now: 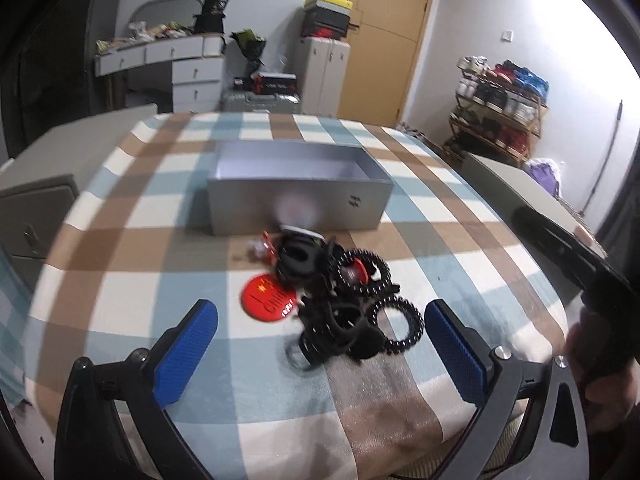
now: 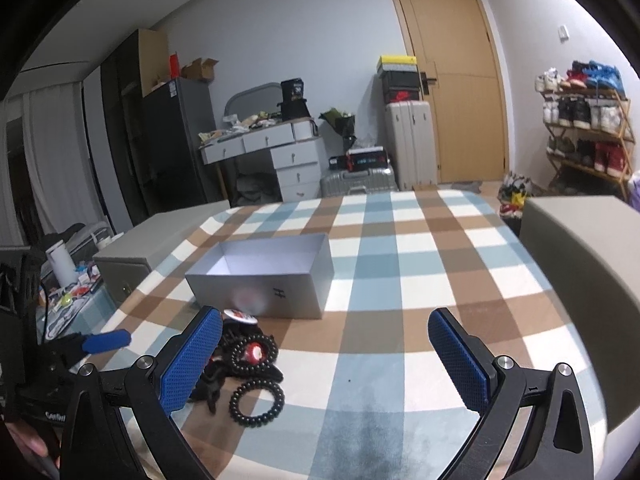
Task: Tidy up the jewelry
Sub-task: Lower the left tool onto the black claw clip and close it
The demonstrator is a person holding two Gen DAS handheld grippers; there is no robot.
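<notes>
A pile of black spiral hair ties and clips (image 1: 348, 312) lies on the checked tablecloth, with a round red badge (image 1: 269, 298) beside it. An open, empty grey box (image 1: 298, 196) stands just behind the pile. My left gripper (image 1: 320, 332) is open and empty, its blue pads on either side of the pile's near end. In the right wrist view the pile (image 2: 244, 364) sits at the left, a loose black spiral tie (image 2: 257, 403) in front of it, the box (image 2: 264, 280) behind. My right gripper (image 2: 326, 354) is open and empty, to the right of the pile.
The table (image 2: 400, 280) is covered by a blue, brown and white checked cloth. A grey cabinet (image 2: 588, 280) stands to its right and another (image 2: 152, 248) to its left. The left gripper's blue finger (image 2: 106, 340) shows at the left edge. Drawers, suitcases and a shoe rack stand behind.
</notes>
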